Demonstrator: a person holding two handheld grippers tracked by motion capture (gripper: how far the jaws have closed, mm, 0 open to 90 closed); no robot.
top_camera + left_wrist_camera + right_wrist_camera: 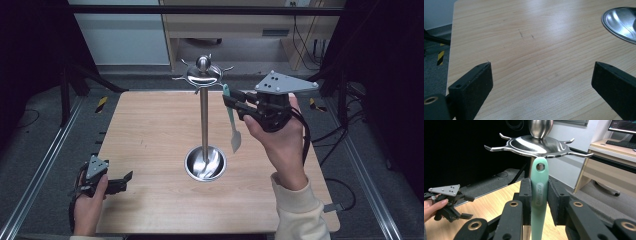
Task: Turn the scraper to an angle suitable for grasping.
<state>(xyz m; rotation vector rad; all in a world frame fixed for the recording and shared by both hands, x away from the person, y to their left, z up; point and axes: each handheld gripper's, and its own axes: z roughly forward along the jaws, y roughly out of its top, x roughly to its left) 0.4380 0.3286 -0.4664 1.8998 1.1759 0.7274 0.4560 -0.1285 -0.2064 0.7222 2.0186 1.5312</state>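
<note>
A steel utensil stand (204, 117) rises from a round dish base (205, 164) in the middle of the wooden table; its top disc (537, 144) carries several hooks. My right gripper (231, 101) is shut on the mint-green handle (539, 195) of a spatula (233, 127), which hangs blade down just right of the pole. The handle's hole (540, 166) sits right under a hook. My left gripper (126, 178) rests low at the table's front left corner, open, with bare wood between its jaws (541, 82). It also appears far off as the left gripper (465, 216).
The table (150, 135) has black frame rails on both sides and a desk behind it. The stand's dish base (621, 23) lies to the right ahead of the left gripper. Cables trail off the table's right edge.
</note>
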